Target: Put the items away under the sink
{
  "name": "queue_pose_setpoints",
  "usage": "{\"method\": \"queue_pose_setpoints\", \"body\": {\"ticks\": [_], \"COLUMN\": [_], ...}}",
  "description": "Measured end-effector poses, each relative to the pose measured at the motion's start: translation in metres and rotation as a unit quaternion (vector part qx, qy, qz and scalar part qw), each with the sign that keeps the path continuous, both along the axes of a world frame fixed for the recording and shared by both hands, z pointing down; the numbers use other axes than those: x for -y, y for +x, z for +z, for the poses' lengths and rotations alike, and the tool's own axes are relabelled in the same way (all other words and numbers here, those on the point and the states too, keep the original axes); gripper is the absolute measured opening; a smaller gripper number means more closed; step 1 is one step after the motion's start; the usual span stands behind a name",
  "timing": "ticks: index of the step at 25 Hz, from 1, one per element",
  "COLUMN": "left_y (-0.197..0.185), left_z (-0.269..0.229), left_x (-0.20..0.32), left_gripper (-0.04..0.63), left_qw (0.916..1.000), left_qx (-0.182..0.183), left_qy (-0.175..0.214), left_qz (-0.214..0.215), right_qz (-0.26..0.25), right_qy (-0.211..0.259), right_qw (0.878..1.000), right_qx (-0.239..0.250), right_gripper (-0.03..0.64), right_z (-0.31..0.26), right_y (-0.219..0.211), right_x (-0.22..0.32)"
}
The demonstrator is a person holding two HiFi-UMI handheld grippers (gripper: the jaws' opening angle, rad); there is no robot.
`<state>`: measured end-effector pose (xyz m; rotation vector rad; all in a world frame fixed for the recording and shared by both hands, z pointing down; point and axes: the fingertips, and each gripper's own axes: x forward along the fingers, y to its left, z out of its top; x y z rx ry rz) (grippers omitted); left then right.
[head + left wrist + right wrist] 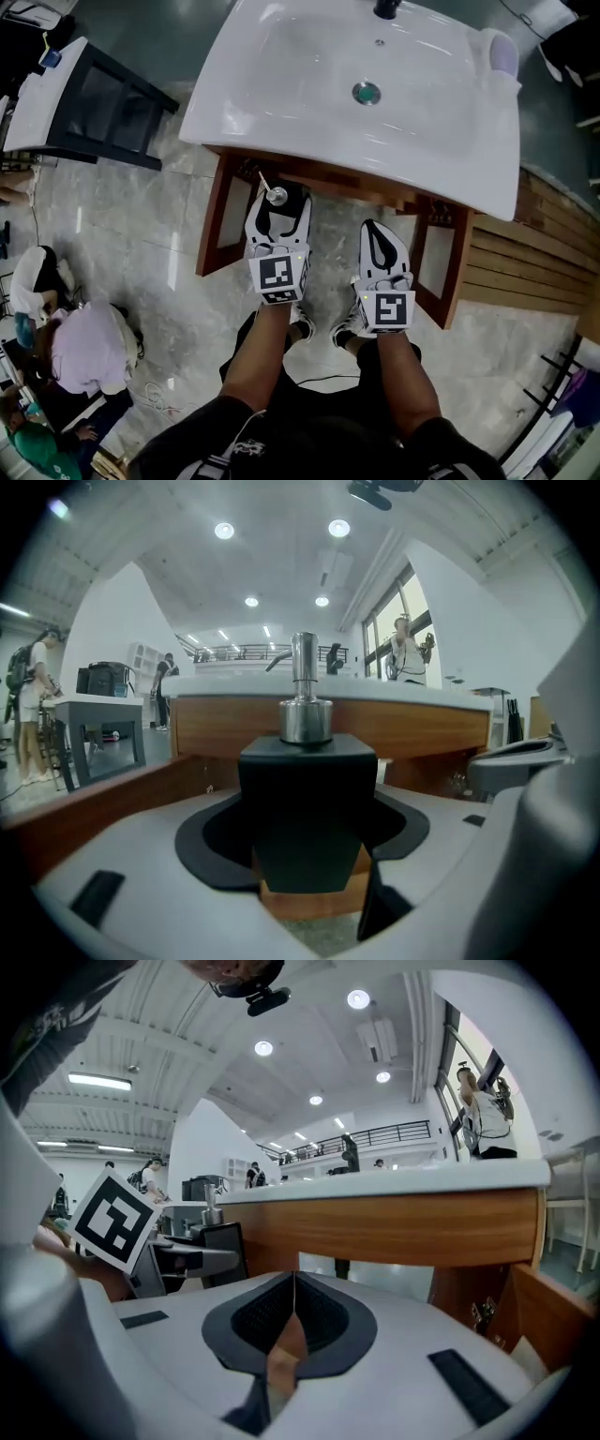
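A black square soap dispenser [306, 803] with a steel pump top [305, 700] sits upright between the jaws of my left gripper [277, 208], which is shut on it. In the head view the dispenser [278, 199] is just in front of the wooden cabinet [323, 178] under the white sink [356, 94], whose two doors [217, 216] stand open. My right gripper [380, 242] is beside it, shut with nothing between its pads [292, 1321]. The left gripper with the dispenser [211, 1232] also shows at the left of the right gripper view.
The right cabinet door [439, 267] hangs open next to my right gripper. A dark table [89, 103] stands to the left on the marble floor. People [56, 337] crouch at the lower left. A wooden slatted platform [525, 262] lies to the right.
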<state>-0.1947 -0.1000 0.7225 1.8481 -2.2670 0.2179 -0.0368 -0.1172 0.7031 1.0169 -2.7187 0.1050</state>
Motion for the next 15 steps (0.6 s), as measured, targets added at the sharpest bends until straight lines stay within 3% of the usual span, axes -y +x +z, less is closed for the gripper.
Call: {"method": "queue_pose_setpoints", "body": {"ticks": [7, 11, 15], "left_y": [-0.015, -0.022, -0.016], "left_z": [0.075, 0.098, 0.132], "left_x": [0.034, 0.05, 0.061], "left_gripper": [0.311, 0.311, 0.311], "left_qw": [0.9998, 0.9983, 0.998], "left_qx": [0.012, 0.04, 0.03], "left_qy": [0.01, 0.039, 0.052], "left_qz": [-0.011, -0.017, -0.017], "right_qz": [0.046, 0.04, 0.035], "right_qy": [0.021, 0.051, 0.089], "right_qw": [0.998, 0.997, 0.994], "right_qx": [0.026, 0.045, 0.062], "right_gripper": [0.026, 0.026, 0.025], "right_z": [0.067, 0.102, 0.127], "right_y": [0.011, 0.003, 0.003], "right_x": [0.041, 0.053, 0.06]}}
